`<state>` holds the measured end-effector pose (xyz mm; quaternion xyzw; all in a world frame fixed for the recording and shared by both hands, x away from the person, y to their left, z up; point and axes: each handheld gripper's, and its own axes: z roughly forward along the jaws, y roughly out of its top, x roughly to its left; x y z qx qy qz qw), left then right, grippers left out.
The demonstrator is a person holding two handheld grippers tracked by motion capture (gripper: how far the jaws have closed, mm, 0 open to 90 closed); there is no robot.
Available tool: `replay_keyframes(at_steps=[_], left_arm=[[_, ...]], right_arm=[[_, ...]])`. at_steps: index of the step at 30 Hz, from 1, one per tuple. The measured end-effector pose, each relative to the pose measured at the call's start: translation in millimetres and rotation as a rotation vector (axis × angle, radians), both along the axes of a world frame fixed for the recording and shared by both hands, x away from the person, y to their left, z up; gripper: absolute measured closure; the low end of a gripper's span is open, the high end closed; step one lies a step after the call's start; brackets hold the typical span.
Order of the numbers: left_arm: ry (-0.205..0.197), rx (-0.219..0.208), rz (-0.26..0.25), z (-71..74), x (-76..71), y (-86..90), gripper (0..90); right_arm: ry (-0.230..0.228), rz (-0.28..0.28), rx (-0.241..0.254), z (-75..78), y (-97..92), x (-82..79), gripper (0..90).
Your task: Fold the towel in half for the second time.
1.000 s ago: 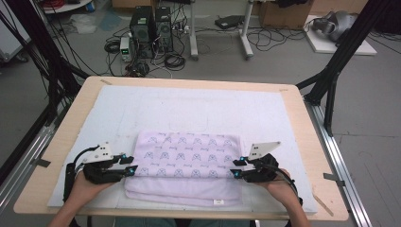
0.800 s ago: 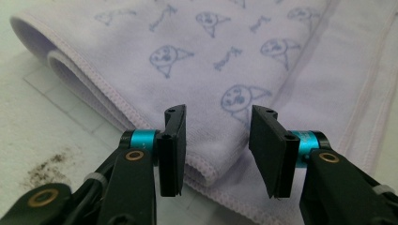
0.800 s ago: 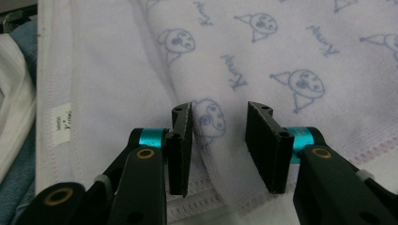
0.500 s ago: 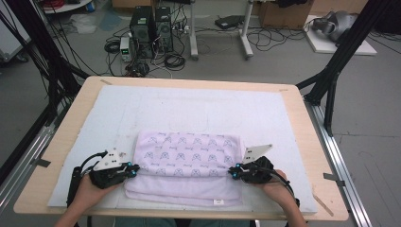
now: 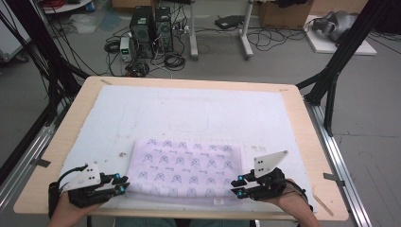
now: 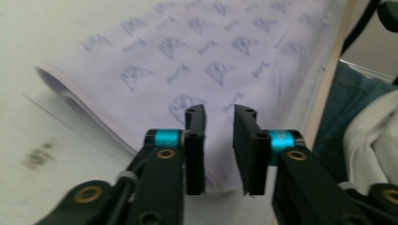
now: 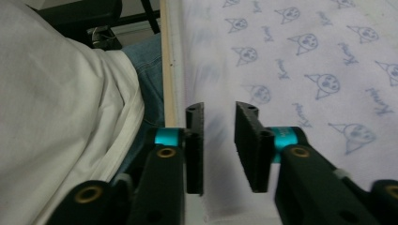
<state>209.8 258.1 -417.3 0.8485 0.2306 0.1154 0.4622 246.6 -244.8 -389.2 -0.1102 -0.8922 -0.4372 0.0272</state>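
White mat point(image 5: 189, 109) spread across a pale wooden table point(image 5: 302, 123), framed by black struts point(image 5: 338, 71) and metal rails point(image 5: 347, 175) at the sides. Beyond, on a grey floor point(image 5: 283, 61): two black computer towers point(image 5: 151, 28) amid tangled cables point(image 5: 175, 59), white stand legs point(image 5: 243, 40), cardboard boxes point(image 5: 279, 12) at the rear.

High view looks down on the table point(image 5: 302, 123); both gripper views sit close over the same folded cloth point(image 5: 187, 165)

Cloth point(image 6: 206, 61) print blurred — far edge cut off; near corner behind jaws.
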Motion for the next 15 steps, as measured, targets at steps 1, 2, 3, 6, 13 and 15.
replay_keyframes(at_steps=[1, 2, 3, 6, 13, 15], left_arm=[[0.007, -0.010, 0.016, -1.1, 2.7, -0.7, 65.3], [-0.002, -0.014, 0.025, 0.1, 6.3, -0.8, 63.0], [-0.013, -0.017, 0.034, 2.3, 10.7, -1.4, 61.5], [-0.029, -0.026, 0.075, 7.4, 32.1, -3.9, 56.4], [-0.023, -0.057, 0.204, 2.8, 81.6, -8.2, 47.1], [-0.019, -0.054, 0.230, -0.4, 95.3, -10.6, 45.0]], right_arm=[[0.001, -0.015, 0.013, -0.6, -1.1, 3.0, 68.1], [0.008, -0.036, 0.032, -0.5, -2.2, 7.3, 67.1], [-0.008, -0.050, 0.034, 0.0, -2.4, 12.8, 64.9], [-0.045, -0.154, -0.002, 1.1, -0.9, 33.0, 59.3], [-0.067, -0.347, -0.042, -8.5, -0.1, 80.8, 49.8], [-0.065, -0.383, -0.056, -13.0, 0.4, 91.9, 46.9]])
